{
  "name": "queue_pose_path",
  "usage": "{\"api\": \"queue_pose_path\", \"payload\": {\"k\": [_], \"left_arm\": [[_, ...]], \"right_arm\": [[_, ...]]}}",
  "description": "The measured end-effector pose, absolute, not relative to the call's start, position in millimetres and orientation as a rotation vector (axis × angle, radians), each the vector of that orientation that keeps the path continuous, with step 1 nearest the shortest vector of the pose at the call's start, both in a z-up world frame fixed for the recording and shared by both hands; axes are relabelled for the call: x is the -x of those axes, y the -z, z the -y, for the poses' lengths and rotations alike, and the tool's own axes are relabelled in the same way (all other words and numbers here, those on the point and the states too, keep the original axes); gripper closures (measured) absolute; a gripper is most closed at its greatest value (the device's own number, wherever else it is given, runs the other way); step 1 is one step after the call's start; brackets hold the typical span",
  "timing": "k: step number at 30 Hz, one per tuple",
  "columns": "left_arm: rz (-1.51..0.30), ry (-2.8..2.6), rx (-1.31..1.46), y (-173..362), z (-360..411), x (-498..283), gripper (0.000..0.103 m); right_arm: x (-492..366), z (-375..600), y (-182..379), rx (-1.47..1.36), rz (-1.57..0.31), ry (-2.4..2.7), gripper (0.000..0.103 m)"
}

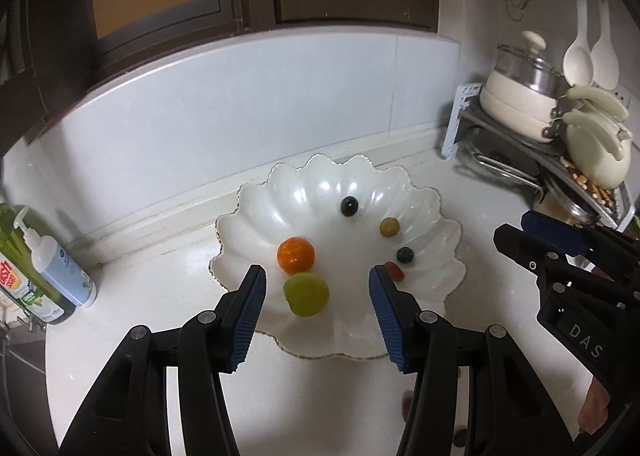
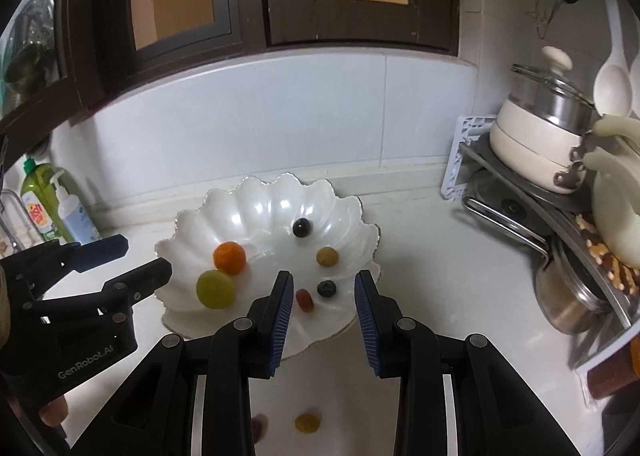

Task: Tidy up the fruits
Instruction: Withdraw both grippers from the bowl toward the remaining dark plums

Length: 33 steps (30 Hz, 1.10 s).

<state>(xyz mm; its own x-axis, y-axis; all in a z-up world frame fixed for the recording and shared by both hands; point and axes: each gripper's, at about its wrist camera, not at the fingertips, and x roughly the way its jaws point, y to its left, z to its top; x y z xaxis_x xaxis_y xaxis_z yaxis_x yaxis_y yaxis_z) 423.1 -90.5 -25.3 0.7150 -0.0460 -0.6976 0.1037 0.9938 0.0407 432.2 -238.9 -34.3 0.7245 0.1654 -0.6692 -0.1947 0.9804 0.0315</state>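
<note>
Both the left gripper [image 1: 317,279] and the right gripper [image 2: 323,286] are hovering over the scalloped dish [image 2: 256,195] with jaws spread, pinching nothing; two fruits [image 2: 307,422] are lying on the worktop [image 2: 440,276] nearer than the dish, awaiting collection.

Left gripper [image 1: 317,276] hangs empty, jaws apart, over scalloped white bowl [image 1: 256,211] holding orange [image 1: 295,254], green fruit [image 1: 306,294].

The scalloped bowl [image 1: 304,191] gleams like glazed, pearly ceramic with a thin gilt rim. The countertop [image 1: 140,316] looks like smooth, polished pale stone. The wall tiles [image 1: 224,107] are glossy. The pot [image 2: 548,103] has shiny steel under a glass lid. Ribbed blue pads [image 1: 248,320] look rubbery, set in matt black plastic.
</note>
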Motion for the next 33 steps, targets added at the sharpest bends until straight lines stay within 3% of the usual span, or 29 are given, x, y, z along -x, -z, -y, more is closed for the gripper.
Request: {"api": "queue_pose_path", "payload": {"k": [21, 33], "left_arm": [[-0.703, 0.176, -0.065, -1, 111, -345, 0.05], [-0.694, 0.202, -0.085, 1, 131, -314, 0.048]], "right_arm": [[-348, 260, -2, 0.043, -0.628, -0.164, 0.07], [-319, 278, 4, 0.036, -0.631, -0.169, 0.07]]}}
